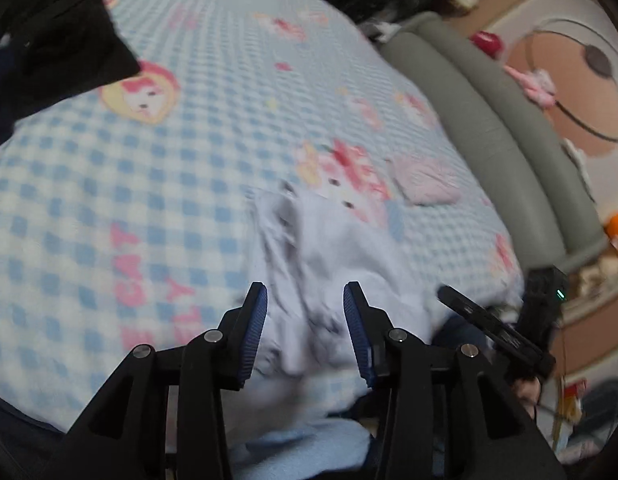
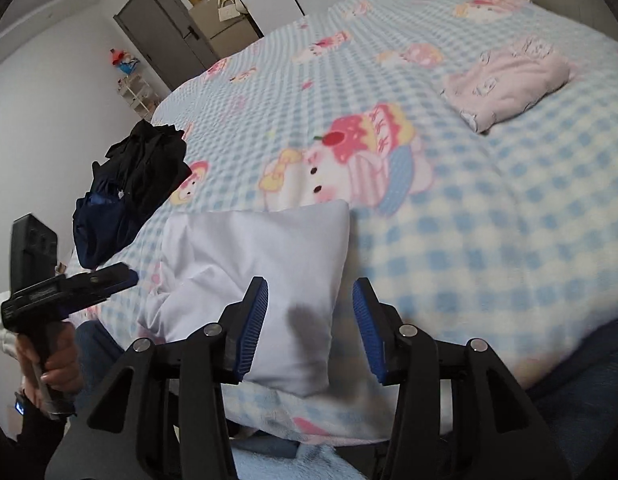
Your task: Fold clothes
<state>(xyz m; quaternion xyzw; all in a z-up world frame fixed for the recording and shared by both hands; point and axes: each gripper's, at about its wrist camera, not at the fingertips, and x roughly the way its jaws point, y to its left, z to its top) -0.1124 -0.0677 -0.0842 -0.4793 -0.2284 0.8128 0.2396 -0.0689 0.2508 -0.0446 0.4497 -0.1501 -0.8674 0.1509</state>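
A white garment [image 2: 261, 248], folded into a rough rectangle, lies on the blue checked blanket [image 2: 489, 240] near the bed's front edge. My right gripper [image 2: 311, 284] hovers open over its right corner, with nothing pinched. In the left wrist view the same pale garment [image 1: 329, 248] looks rumpled, and my left gripper [image 1: 305, 288] stands open just above it. A folded pink garment [image 2: 509, 80] rests farther back on the bed, also seen as a pink garment [image 1: 425, 180] in the left wrist view.
A heap of black and navy clothes [image 2: 129, 184] sits at the bed's left edge. A grey padded bed frame [image 1: 489, 120] runs along the far side. A person's hand [image 2: 57, 360] grips the left tool's handle. A grey door [image 2: 165, 32] stands behind.
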